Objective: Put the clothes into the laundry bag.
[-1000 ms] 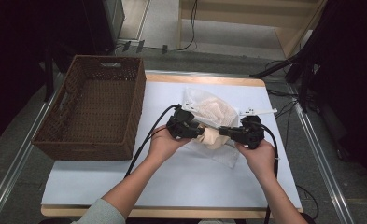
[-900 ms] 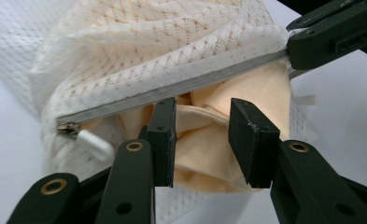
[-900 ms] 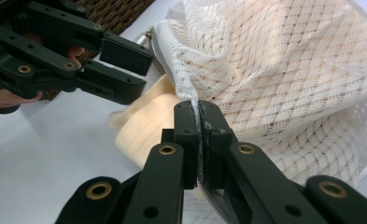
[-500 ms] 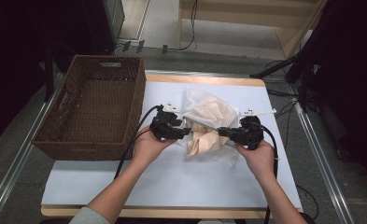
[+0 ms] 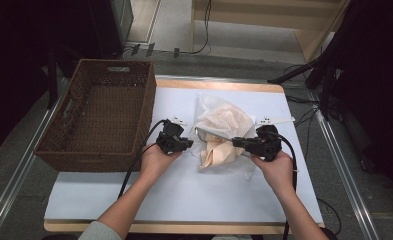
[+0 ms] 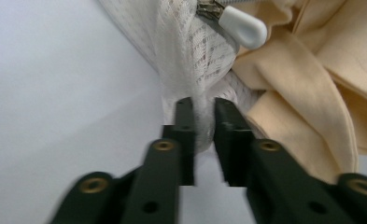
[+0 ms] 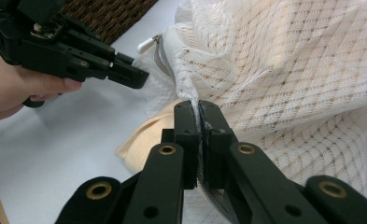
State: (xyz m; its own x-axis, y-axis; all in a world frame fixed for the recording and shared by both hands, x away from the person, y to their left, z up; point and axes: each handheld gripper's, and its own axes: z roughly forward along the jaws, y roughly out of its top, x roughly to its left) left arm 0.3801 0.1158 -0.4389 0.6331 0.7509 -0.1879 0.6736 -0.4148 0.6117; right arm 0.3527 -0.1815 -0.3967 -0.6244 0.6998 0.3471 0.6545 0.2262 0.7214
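A white mesh laundry bag (image 5: 223, 120) lies in the middle of the table, and a beige cloth (image 5: 215, 152) spills from its open end toward me. My left gripper (image 5: 190, 145) is at the bag's left edge. In the left gripper view its jaws (image 6: 200, 105) have just been closing and now pinch a fold of the mesh (image 6: 190, 51), below the white zipper pull (image 6: 243, 25). My right gripper (image 5: 235, 141) is shut on the bag's right edge, where the mesh (image 7: 284, 70) is clamped between its fingertips (image 7: 199, 106). The left gripper (image 7: 78, 51) also shows farther off there.
A brown wicker basket (image 5: 59, 145) stands at the left of the white table sheet (image 5: 184, 195), close to my left hand. Cables run across the floor beyond the far table edge. Open sheet lies between the bag and the near edge.
My left gripper moved left and toward me, from over the bag to its left edge, and shut on the mesh. More beige cloth lies outside the bag. The right gripper stayed put.
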